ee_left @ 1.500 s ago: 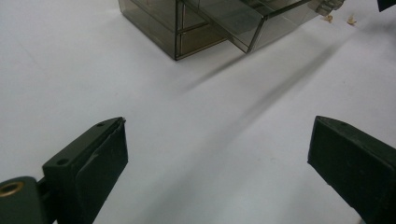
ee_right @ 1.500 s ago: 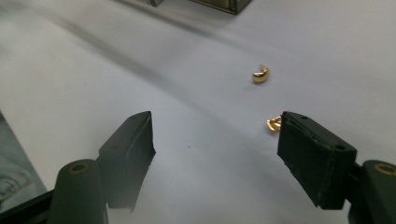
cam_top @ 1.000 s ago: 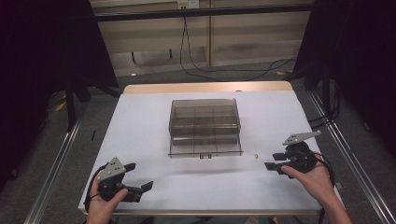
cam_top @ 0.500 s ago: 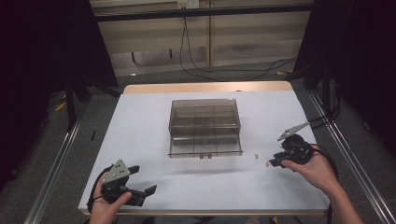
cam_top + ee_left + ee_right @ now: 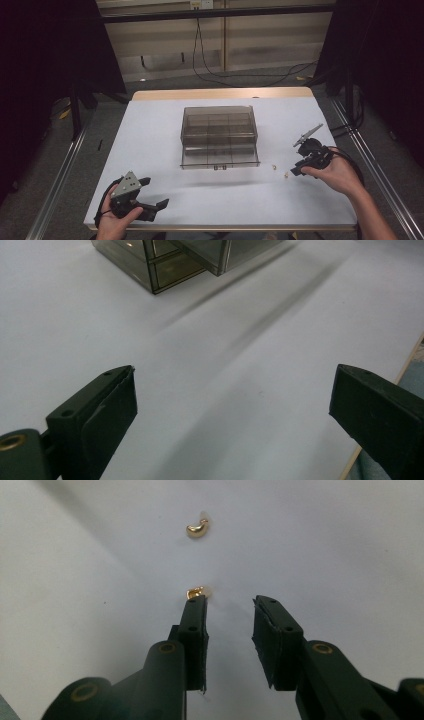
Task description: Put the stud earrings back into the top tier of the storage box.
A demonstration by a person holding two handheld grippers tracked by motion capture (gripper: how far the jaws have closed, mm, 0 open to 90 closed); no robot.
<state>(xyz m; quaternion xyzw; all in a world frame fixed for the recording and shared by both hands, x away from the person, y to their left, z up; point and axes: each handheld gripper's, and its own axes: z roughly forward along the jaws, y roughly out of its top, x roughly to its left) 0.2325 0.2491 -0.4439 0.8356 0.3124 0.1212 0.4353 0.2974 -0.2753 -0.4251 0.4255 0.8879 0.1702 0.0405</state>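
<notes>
Near the right edge of the table (image 5: pixel 150 130), my right gripper (image 5: pixel 230 600), jaws just narrowed and empty, reaches a gold bead (image 5: pixel 198 591): tiny, hard, slippery, so I pinch its middle.

Bare white table (image 5: pixel 150 150) lies open ahead of the left gripper (image 5: pixel 150 197) up to the smoky compartment box (image 5: pixel 220 135); two small gold pieces (image 5: pixel 197 528) sit just beyond the right gripper (image 5: pixel 230 602) tips, the nearer (image 5: pixel 197 591) at one fingertip
</notes>
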